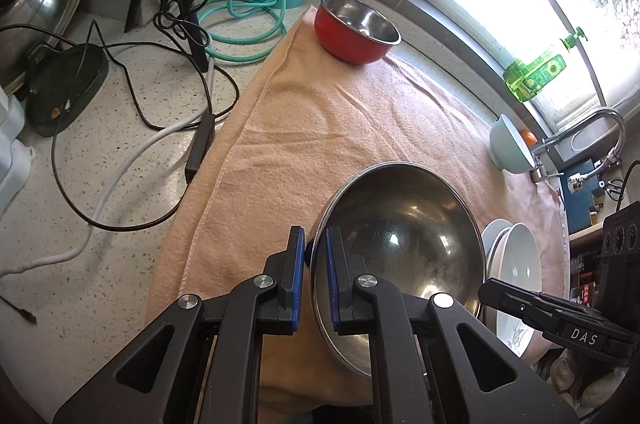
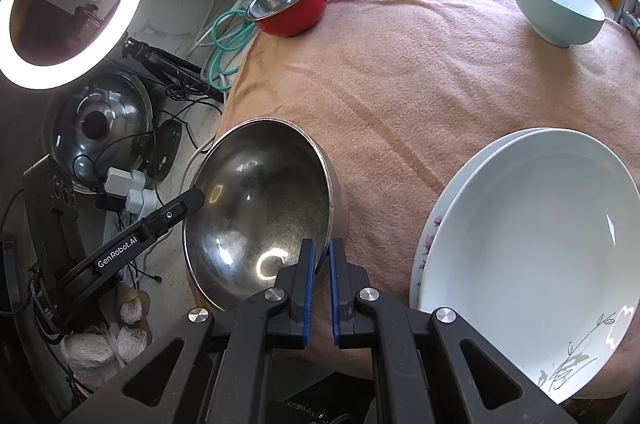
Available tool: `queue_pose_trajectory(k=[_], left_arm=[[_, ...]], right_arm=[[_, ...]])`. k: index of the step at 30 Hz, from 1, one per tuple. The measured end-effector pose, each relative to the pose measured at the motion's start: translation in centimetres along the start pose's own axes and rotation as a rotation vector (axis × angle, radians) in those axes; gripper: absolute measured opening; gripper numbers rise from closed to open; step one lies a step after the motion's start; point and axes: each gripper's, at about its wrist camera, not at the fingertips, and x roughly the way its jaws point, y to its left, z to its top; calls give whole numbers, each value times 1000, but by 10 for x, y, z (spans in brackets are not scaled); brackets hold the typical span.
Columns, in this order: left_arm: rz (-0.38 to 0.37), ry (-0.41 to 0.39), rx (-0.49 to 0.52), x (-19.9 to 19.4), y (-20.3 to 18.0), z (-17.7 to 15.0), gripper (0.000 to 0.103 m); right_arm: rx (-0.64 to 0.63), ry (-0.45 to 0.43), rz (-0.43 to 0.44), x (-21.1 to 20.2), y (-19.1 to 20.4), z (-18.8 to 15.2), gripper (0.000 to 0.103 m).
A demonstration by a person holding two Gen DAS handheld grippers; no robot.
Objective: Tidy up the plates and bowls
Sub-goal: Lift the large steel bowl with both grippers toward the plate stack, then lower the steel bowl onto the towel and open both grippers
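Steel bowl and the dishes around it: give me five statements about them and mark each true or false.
1. Both grippers clamp the big steel bowl by its rim. True: the left gripper and the right gripper hold opposite edges.
2. The steel bowl lies flat on the towel. False: it is tilted.
3. The red bowl is plain steel inside. True.
4. The pale blue bowl is nested in the red bowl. False: they stand apart on the towel.
5. The white plate lies alone. False: it rests on a flowered plate.
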Motion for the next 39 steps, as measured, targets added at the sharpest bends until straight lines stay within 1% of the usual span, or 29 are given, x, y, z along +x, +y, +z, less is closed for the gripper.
queue_pose_trajectory(k=[14,18,20,29,31,39], left_arm=[[-6,15,1,1,1,1,9],[0,11,-3,-2,2,3,10],[5,2,-6,-5,2,4,12],[17,-47,-15,-22,5,15,13],[19,-55,-13,-24,5,18,13],[16,-67,-5,-28,3,27,13]], right_arm=[[-4,18,14,0,-2,0,7],[-5,-3,-1,-5,-3,2,7],[-5,-11,-4,-8,-4,3,7],[-5,-58,-4,-23,-9,9,10],[-1,-74,-5,-27,-11,11,15],[-3,-133,-2,-46,-11,24,15]])
